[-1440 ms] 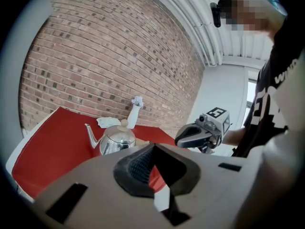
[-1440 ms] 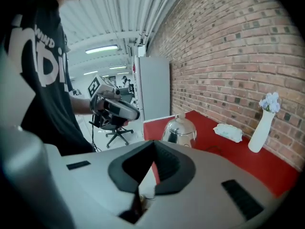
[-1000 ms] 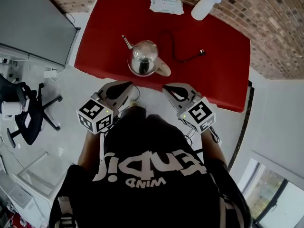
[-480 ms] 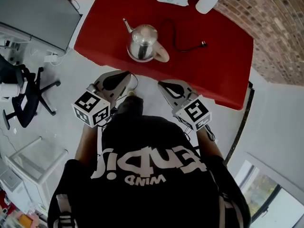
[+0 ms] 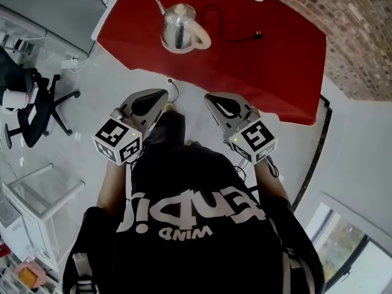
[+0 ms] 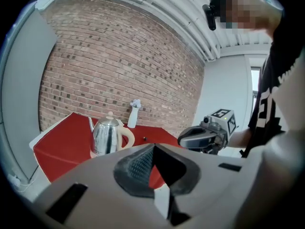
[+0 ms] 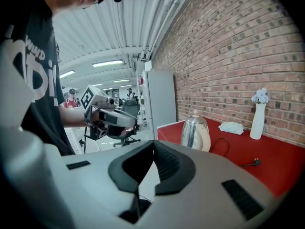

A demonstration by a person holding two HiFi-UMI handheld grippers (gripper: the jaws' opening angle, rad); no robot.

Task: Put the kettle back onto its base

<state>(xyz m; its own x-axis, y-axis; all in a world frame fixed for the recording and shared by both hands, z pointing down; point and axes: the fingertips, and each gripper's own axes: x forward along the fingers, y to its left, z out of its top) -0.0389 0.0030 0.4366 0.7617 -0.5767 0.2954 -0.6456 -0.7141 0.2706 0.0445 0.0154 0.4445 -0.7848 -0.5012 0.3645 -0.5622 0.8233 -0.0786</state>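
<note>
light: bright, even | source: ceiling strip lights | shadows: soft | edges: fisheye-curved, dark corners

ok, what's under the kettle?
A cream base, only its rim showing, on the red table. The kettle covers the base's top, so its contacts can't be seen.

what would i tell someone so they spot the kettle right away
Find the red table against the brick wall. Toward its left end in the head view stands the kettle. It is the only shiny metal thing there, with a thin spout and a cream handle, unlike the white vase and packet by the wall.
</note>
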